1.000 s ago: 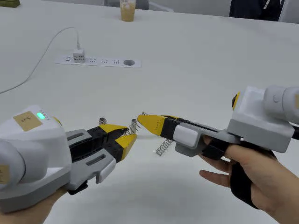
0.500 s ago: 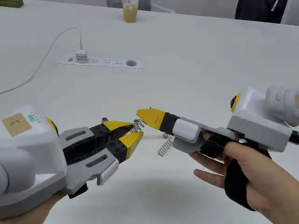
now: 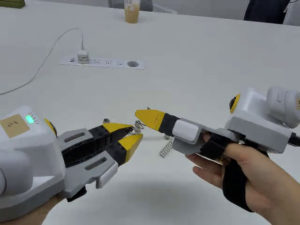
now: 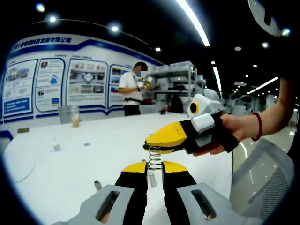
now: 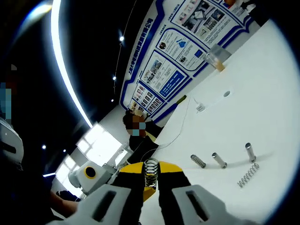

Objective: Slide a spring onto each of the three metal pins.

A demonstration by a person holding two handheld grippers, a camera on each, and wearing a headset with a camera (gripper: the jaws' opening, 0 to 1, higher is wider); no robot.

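**My right hand-held gripper [image 3: 140, 115] clamps a spring [image 4: 153, 157] in mid-air**

The yellow jaws of my right hand-held gripper press on either side of the coil, near one end. My left hand-held gripper [image 3: 136, 133] meets it tip to tip. Its jaws stand a little apart with the spring's other end between them, and I cannot tell whether they pinch it. The spring hangs above the counter [image 3: 201, 75] and stands upright in the left gripper view.

In the right gripper view, three pieces stand in a row on the counter. There is a bare pin [image 5: 218, 160], a second bare pin [image 5: 251, 152], and at the row's end a coiled piece [image 5: 198, 161]. I cannot tell whether that last one is a pin wearing a spring. A loose spring [image 3: 165, 148] lies flat near the bare pins, just beside my right hand-held gripper in the head view.

Farther back, a white power strip [image 3: 110, 62] carries a plugged-in charger [image 3: 83, 58]. A cup [image 3: 132, 10] stands at the far edge.
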